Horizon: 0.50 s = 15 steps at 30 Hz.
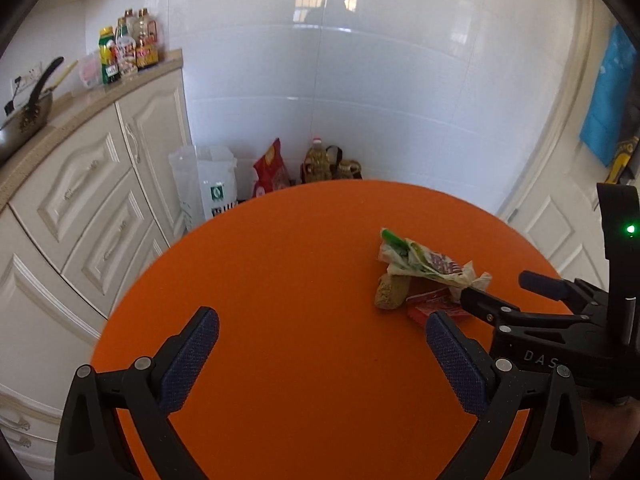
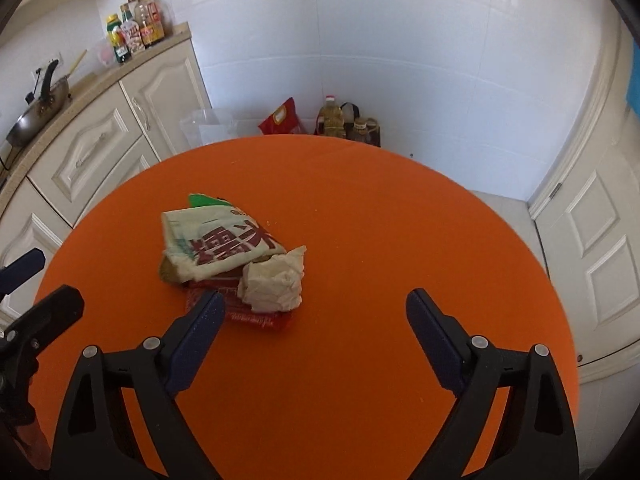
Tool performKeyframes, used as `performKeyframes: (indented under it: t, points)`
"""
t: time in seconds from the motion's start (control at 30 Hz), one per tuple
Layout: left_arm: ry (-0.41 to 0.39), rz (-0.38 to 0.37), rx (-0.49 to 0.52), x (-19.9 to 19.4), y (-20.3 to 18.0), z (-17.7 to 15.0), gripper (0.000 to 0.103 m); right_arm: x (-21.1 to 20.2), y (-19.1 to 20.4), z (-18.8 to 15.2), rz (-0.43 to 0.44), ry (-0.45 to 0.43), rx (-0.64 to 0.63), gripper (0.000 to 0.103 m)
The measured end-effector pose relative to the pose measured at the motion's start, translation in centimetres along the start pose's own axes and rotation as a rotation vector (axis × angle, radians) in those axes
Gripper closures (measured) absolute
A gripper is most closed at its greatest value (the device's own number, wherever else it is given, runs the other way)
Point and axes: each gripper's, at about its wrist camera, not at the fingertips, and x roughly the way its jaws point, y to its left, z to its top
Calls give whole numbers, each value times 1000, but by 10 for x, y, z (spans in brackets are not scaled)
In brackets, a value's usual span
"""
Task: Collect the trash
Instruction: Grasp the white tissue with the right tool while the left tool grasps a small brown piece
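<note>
A small heap of trash lies on the round orange table [image 1: 280, 260] [image 2: 380, 220]. A white-and-green wrapper [image 1: 428, 262] [image 2: 224, 246] with red characters rests on top, beside a crumpled tissue [image 2: 276, 284]. Beneath them are a flat red packet [image 1: 430, 308] [image 2: 248, 316] and a brown lump [image 1: 392, 290]. My right gripper [image 2: 316, 298] [image 1: 496, 286] is open, its left fingertip over the red packet's near edge. My left gripper [image 1: 322, 316] [image 2: 54, 276] is open over bare table, left of the heap. Neither holds anything.
Cream cabinets [image 1: 92, 184] run along the left, with a pan [image 2: 38, 116] and sauce bottles [image 1: 128, 46] on the counter. On the floor behind the table stand a white bag [image 1: 208, 184], a red bag [image 1: 272, 168] and an oil bottle [image 2: 331, 118]. A white door [image 2: 592, 240] is right.
</note>
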Motion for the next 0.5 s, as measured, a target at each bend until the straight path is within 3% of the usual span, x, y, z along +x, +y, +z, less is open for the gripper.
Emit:
performKeyframes:
  t: [0.07,0.17,0.2,0.23,0.43,0.5]
  points:
    - [12,-6,-1,16,-2,10,1,7,0,3,17,-1,0,18]
    - [28,-15,3,43,-5,28,1,16,4,2,40,19,-29,47]
    - [32,-23,10,50,-8,34,1,15,6,0,23,6,-38,63]
    - [33,-26,17,58,-13,42,1,14,5,-1,17,4,-41,70]
    - [50,-15,90,105,-45,72,3,5,-18,-5,43,-12,31,70]
    - [64,-15,100,123,-51,79,11,-2,-22,-5,41,-24,40,70]
